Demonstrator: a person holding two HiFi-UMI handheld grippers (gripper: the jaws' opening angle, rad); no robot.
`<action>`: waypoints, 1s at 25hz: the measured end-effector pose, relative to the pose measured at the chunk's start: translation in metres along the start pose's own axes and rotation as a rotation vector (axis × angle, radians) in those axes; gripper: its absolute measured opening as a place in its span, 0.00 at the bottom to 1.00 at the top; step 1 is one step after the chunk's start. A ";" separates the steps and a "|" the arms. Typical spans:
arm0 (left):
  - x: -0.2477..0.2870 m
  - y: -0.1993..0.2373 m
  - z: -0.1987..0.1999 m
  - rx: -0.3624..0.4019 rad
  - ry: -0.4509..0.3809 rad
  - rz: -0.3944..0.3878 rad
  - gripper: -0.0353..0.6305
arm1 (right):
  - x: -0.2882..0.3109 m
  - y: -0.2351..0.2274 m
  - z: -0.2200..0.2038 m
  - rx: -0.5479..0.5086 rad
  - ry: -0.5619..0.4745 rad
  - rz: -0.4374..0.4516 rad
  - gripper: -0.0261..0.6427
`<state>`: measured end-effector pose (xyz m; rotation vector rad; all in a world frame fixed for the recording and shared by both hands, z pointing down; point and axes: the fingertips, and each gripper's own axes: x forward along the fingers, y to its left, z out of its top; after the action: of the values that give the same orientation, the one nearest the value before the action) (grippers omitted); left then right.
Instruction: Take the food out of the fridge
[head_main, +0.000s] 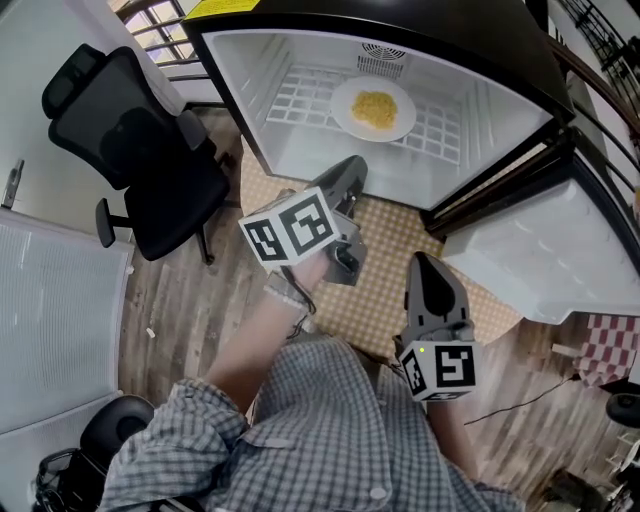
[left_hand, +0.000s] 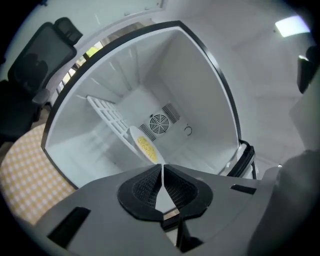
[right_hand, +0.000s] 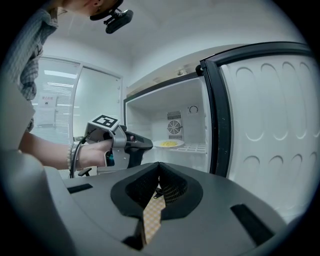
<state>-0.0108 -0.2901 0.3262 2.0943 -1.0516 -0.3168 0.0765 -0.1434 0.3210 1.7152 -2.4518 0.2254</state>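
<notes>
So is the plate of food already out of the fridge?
No, the plate of yellow food sits on the wire shelf inside the open fridge.

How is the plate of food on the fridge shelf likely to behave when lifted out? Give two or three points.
The plate looks stiff and shallow, probably breakable if dropped. Its loose yellow food would likely slide off if tilted. On the wire shelf it should slide forward fairly easily.

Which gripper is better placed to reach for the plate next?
Left, likely. The left gripper is near the fridge mouth, pointing toward the plate; the right gripper is farther back. Both are shut.
</notes>
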 end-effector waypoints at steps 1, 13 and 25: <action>0.004 0.003 0.002 -0.052 -0.015 -0.009 0.06 | 0.000 0.000 0.000 -0.001 0.001 -0.004 0.05; 0.043 0.029 0.006 -0.502 -0.112 -0.056 0.18 | -0.005 -0.009 -0.003 0.001 0.019 -0.063 0.05; 0.052 0.036 0.008 -0.612 -0.102 -0.031 0.14 | -0.007 -0.011 -0.006 0.000 0.027 -0.076 0.05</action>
<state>-0.0031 -0.3483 0.3526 1.5547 -0.8426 -0.6741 0.0895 -0.1392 0.3259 1.7892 -2.3619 0.2384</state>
